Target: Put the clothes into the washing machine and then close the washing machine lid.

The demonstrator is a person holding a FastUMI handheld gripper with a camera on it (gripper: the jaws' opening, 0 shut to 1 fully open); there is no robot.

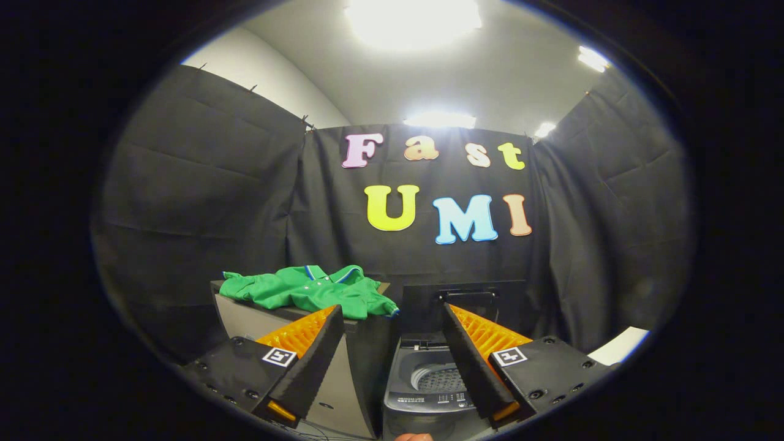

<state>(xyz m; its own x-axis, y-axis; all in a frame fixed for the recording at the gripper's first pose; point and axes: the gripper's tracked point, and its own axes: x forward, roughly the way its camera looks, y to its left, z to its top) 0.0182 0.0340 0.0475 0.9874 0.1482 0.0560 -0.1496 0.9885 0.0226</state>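
A green polo shirt (309,291) lies crumpled on top of a grey cabinet (245,318), beyond my left finger. To its right stands a top-loading washing machine (429,401) with its dark lid (465,300) raised upright at the back and the perforated drum (438,380) showing. My gripper (392,312) is open, held back from both, with nothing between its fingers. The drum opening shows in the gap between the fingers, close to the right one.
Black cloth walls close the booth on three sides behind the cabinet and machine. A pale surface (618,346) shows at the right, beyond the right finger. Bright ceiling lights (413,18) shine overhead.
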